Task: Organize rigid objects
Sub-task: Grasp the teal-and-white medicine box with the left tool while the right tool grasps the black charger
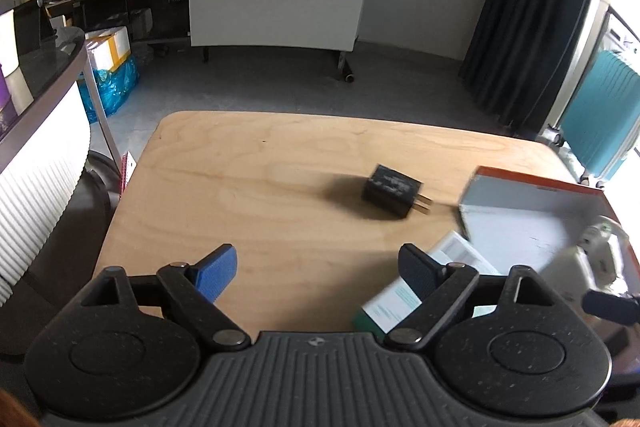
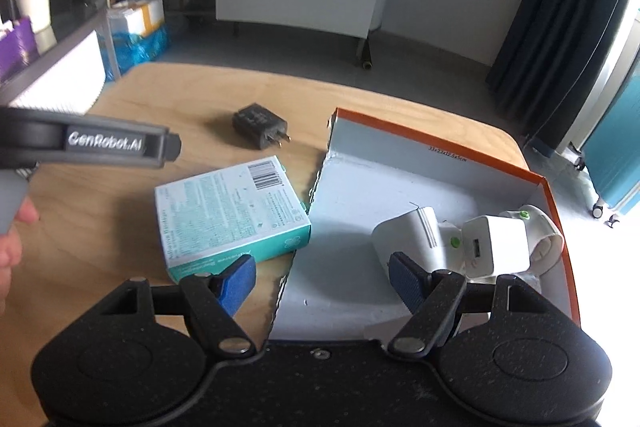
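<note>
My left gripper hung above the pale wooden counter with its blue-padded fingers spread wide and nothing between them. The small black plug-in charger lay ahead and to the right of centre in the left wrist view, flat on the wood, its two brass prongs pointing right toward the shallow orange-rimmed cardboard box, near it but not touching.

The teal-and-white carton with a barcode lay in the middle of the right wrist view, its long axis running from lower left to upper right, one corner touching or nearly touching the box's torn edge. My right gripper was likewise spread and empty, straddling that edge; its left finger stood just before the carton's near edge.

White chargers already sat bunched in the box's right corner.

By my reckoning, the carton sat nearer my right fingers, the black charger farther up the counter and roughly ahead of my left, so either could go next.
</note>
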The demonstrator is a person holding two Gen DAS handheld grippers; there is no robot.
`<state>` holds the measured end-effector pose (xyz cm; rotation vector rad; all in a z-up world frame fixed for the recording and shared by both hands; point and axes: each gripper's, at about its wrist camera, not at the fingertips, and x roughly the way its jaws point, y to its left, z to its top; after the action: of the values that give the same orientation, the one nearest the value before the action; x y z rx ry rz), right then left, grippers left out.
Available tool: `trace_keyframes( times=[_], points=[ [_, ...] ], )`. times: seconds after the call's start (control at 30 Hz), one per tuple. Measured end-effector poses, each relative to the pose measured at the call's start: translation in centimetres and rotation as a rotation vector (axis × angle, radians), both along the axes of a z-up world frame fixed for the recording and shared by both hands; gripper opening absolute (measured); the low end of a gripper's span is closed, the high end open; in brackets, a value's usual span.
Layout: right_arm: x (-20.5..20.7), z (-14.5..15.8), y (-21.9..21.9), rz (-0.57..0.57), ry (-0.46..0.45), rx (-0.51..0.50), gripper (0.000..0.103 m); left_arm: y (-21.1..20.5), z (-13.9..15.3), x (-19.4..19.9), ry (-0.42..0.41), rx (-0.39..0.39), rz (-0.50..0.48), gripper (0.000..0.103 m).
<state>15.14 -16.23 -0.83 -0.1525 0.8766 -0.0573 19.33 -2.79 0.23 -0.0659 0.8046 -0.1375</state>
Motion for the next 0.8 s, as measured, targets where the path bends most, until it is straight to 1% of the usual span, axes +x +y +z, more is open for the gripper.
trace_keyframes(
  times=[0.07, 0.13, 0.2, 0.27, 0.33, 0.4, 0.47, 0.57, 0.67, 0.73, 0.8],
  points=[
    [0.6, -0.4, 0.3, -0.014, 0.014, -0.021, 0.088, 0.2, -0.6, 1.0, 0.017, 0.012, 0.009, 0.090],
    [1.4, -1.0, 0.4, -0.034, 0.040, -0.045, 0.088, 0.3, -1.1, 1.6, 0.031, 0.022, -0.004, 0.090],
    [2.1, -1.6, 0.7, -0.042, 0.074, -0.072, 0.088, 0.5, -1.5, 1.6, 0.049, 0.009, -0.033, 0.090],
    [2.9, -2.0, 1.3, -0.034, 0.085, -0.080, 0.088, 0.9, -1.8, 1.1, 0.061, -0.005, -0.053, 0.089],
    [3.5, -2.3, 2.0, -0.006, 0.068, -0.075, 0.088, 1.7, -1.8, 0.3, 0.045, 0.011, -0.041, 0.089],
    [3.9, -2.2, 2.8, 0.025, 0.041, -0.076, 0.088, 3.0, -1.8, -0.3, 0.047, 0.019, -0.014, 0.089],
    [4.2, -2.0, 3.6, 0.072, 0.008, -0.040, 0.088, 4.9, -1.9, -0.9, 0.062, 0.006, 0.038, 0.089],
    [4.2, -2.0, 4.5, 0.157, 0.005, 0.038, 0.088, 7.8, -1.9, -1.7, 0.074, -0.030, 0.113, 0.092],
    [3.4, -1.7, 5.1, 0.173, -0.044, 0.033, 0.088, 9.4, -0.8, -2.6, 0.038, -0.053, 0.187, 0.095],
    [3.2, -1.6, 4.8, 0.145, -0.058, 0.021, 0.088, 9.2, 0.2, -3.0, 0.004, -0.079, 0.170, 0.096],
    [3.3, -1.2, 3.9, 0.119, -0.062, 0.039, 0.088, 7.6, 0.8, -2.6, -0.014, -0.079, 0.107, 0.100]
  ],
)
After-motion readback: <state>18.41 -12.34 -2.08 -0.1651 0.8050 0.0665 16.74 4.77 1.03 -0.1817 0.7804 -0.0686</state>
